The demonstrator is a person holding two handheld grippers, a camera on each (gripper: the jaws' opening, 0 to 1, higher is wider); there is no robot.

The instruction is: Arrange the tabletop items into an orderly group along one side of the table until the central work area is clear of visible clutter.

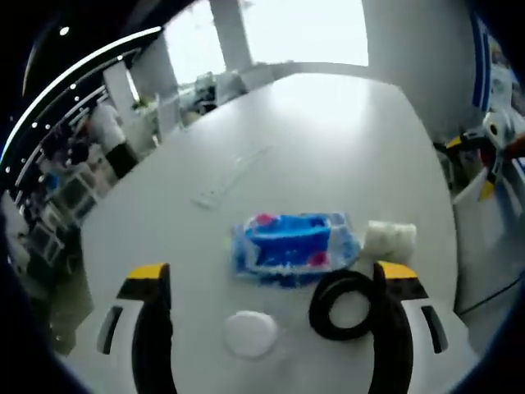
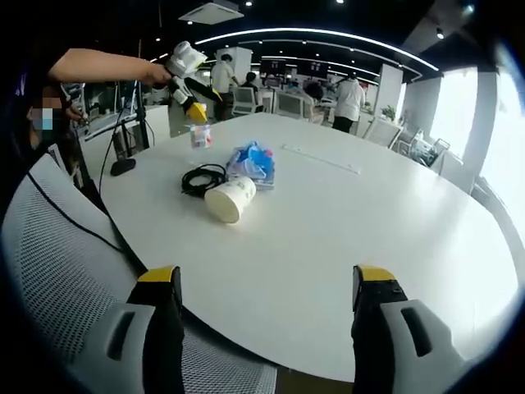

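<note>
In the left gripper view, the left gripper [image 1: 271,308] hangs over the white worktop [image 1: 328,156] with its fingers [image 1: 152,316] spread wide and nothing between them. Just ahead lie a blue packet [image 1: 294,248], a white cup [image 1: 391,238] on its side to the packet's right, a black cable [image 1: 344,305] coiled near the right finger, and a white lid [image 1: 250,332] between the fingers.

In the right gripper view, the right gripper [image 2: 262,316] is at the worktop's [image 2: 369,222] near edge, fingers [image 2: 160,316] parted and empty. Well ahead, the cup [image 2: 230,199], cable [image 2: 202,179] and packet [image 2: 253,162] cluster together, with a small bottle [image 2: 200,136] beyond. The left gripper [image 2: 187,82] hovers above them, held in a hand [image 2: 156,74].
</note>
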